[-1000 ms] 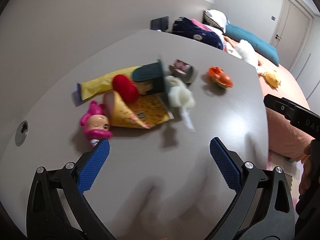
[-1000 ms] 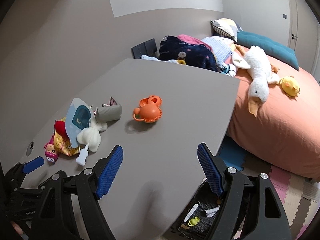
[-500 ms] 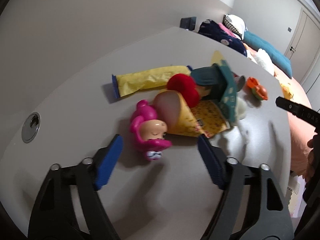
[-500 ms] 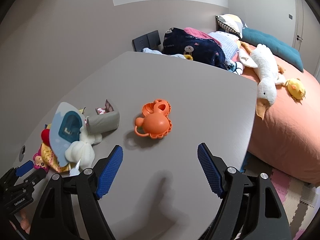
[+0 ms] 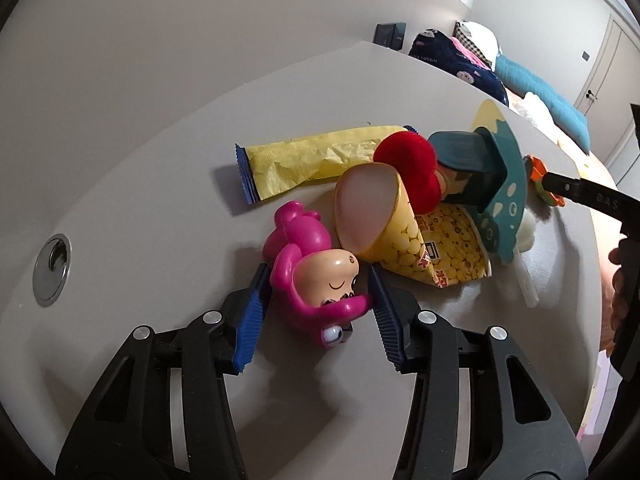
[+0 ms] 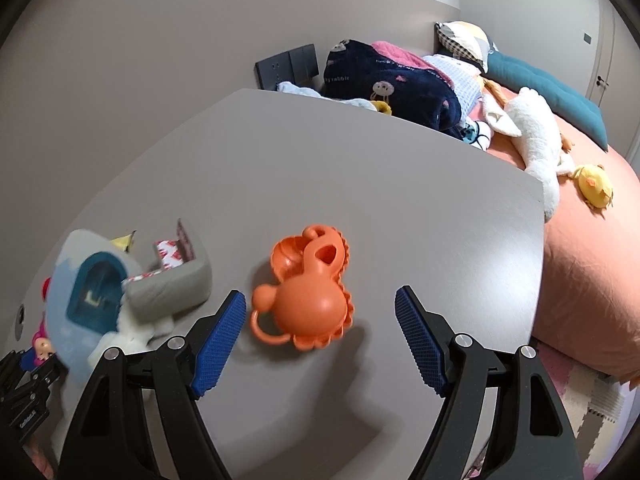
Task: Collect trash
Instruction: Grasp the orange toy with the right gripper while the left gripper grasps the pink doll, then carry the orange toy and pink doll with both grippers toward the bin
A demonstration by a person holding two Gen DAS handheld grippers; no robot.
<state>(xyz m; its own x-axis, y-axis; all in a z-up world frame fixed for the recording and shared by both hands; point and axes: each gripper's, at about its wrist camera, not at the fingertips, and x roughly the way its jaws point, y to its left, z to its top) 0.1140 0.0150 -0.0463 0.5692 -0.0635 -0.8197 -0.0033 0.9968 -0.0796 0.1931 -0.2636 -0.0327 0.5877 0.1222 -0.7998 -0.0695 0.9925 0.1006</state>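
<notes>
A pink doll (image 5: pixel 316 276) lies on the grey table (image 5: pixel 160 184), its head between the blue pads of my left gripper (image 5: pixel 318 276). The jaws are closing and both pads touch the doll's sides. Behind it lie a yellow paper cup (image 5: pixel 420 240), a yellow wrapper (image 5: pixel 304 160), a red pompom (image 5: pixel 404 160) and a teal toy (image 5: pixel 492 168). My right gripper (image 6: pixel 320 294) stands open just above an orange plastic toy (image 6: pixel 312 300), which sits between its fingers, untouched. A grey carton (image 6: pixel 176 288) lies left of it.
A round metal grommet (image 5: pixel 52 268) is set in the table at the left. To the right of the table is a bed (image 6: pixel 580 260) with a white goose plush (image 6: pixel 536 136), pillows and blankets. Foam mats (image 6: pixel 580 392) cover the floor below the table's edge.
My left gripper moved forward and down to the pink doll and narrowed from wide to touching it. My right gripper advanced over the table to the orange toy, still open.
</notes>
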